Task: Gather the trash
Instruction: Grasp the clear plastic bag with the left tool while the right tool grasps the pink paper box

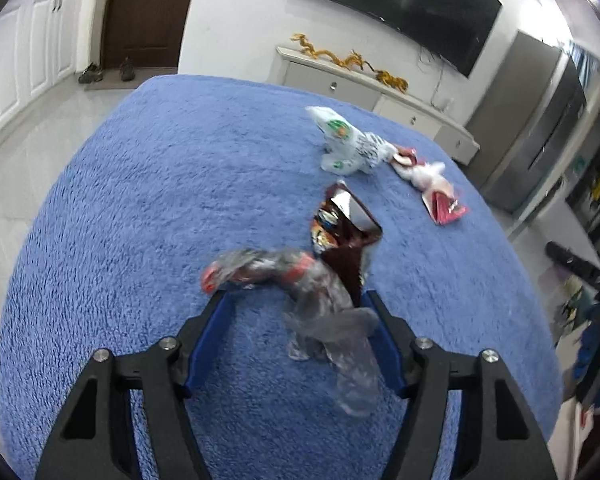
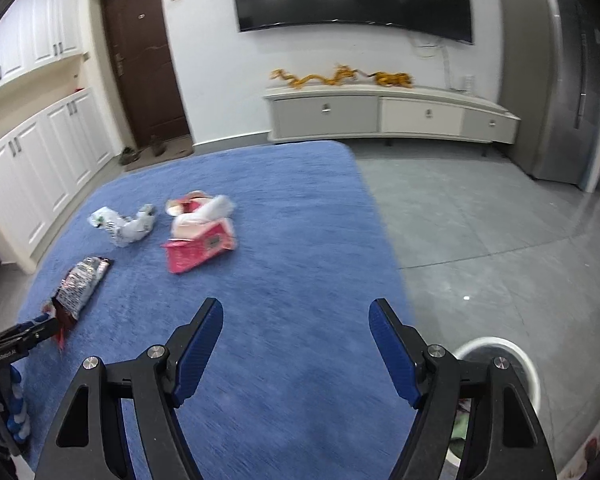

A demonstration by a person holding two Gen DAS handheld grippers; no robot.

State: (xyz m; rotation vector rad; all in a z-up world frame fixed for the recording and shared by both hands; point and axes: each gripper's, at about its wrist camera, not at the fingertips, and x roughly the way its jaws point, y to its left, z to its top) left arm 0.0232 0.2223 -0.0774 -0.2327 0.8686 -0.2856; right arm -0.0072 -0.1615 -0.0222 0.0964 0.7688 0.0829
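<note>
hovering over a blue shaggy cloth point(image 1: 180, 184) that covers the bench, left gripper point(image 1: 296, 300) with jaws spread. a crumpled clear plastic wrapper with red patches point(image 1: 324, 312) lies blurred between the jaws; cannot tell whether the pads touch it. dark red snack bag point(image 1: 346, 236) just beyond the wrapper, torn end open, silver lining showing. farther beyond the snack bag, white crumpled bag with green print point(image 1: 348, 144). beside that bag, toward the cloth's edge, pink-and-white packet point(image 1: 432, 188).

right gripper point(image 2: 296, 312) jaws spread wide, nothing between them, above bare cloth near the cloth's edge. white round bin point(image 2: 528, 364) on the grey floor beside that edge, partly hidden by the gripper. from this view the pink packet sits well beyond the jaws, the snack bag off to the side by the left gripper's tip.
</note>
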